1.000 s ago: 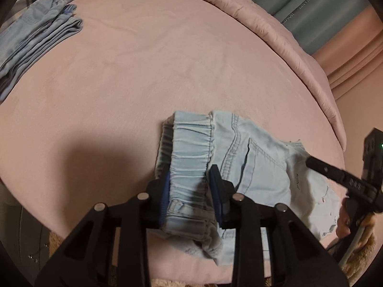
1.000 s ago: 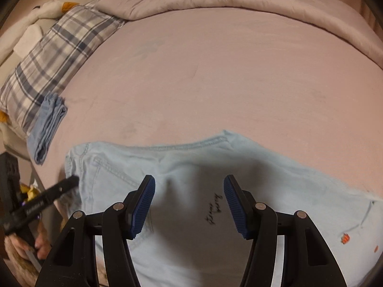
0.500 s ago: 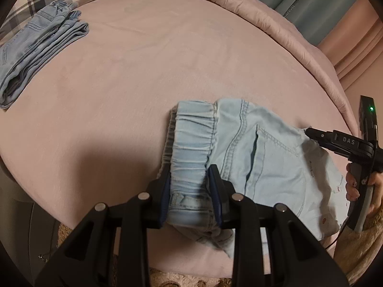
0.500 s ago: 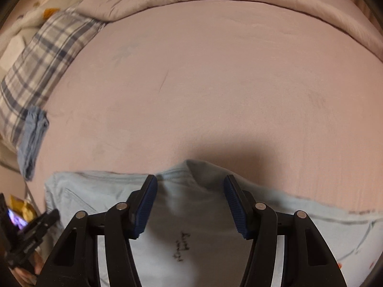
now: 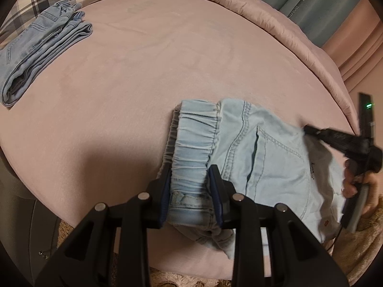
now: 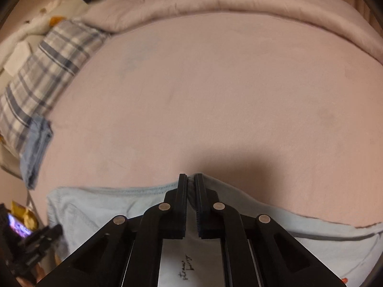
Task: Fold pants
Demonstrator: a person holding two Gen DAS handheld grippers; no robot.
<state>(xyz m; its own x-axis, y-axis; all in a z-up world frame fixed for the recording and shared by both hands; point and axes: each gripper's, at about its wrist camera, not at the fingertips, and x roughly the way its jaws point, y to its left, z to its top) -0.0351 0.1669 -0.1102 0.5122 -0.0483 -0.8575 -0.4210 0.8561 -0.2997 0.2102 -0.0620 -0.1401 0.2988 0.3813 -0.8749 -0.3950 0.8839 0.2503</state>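
Gripping the gathered waistband (image 5: 194,148) of the light blue pants (image 5: 261,157), my left gripper (image 5: 190,186) has its blue pads pressed on either side of the bunched elastic at the near edge of the pink bed (image 5: 148,76). My right gripper (image 6: 190,192) is clamped tight on the far edge of the same pants (image 6: 100,205), a small pinch of pale denim caught between its nearly touching fingers (image 6: 182,191). The pants lie spread flat across the near side of the bed, waistband toward my left, with a line of small handwritten lettering (image 6: 186,269) visible just under the right gripper. From the left view, a hand (image 5: 359,184) holds the right tool at the garment's far end. A second pair of folded jeans (image 5: 40,47) rests well apart near the plaid pillow (image 6: 45,71), and a rumpled pink comforter (image 6: 215,2) lines the bed's far side.
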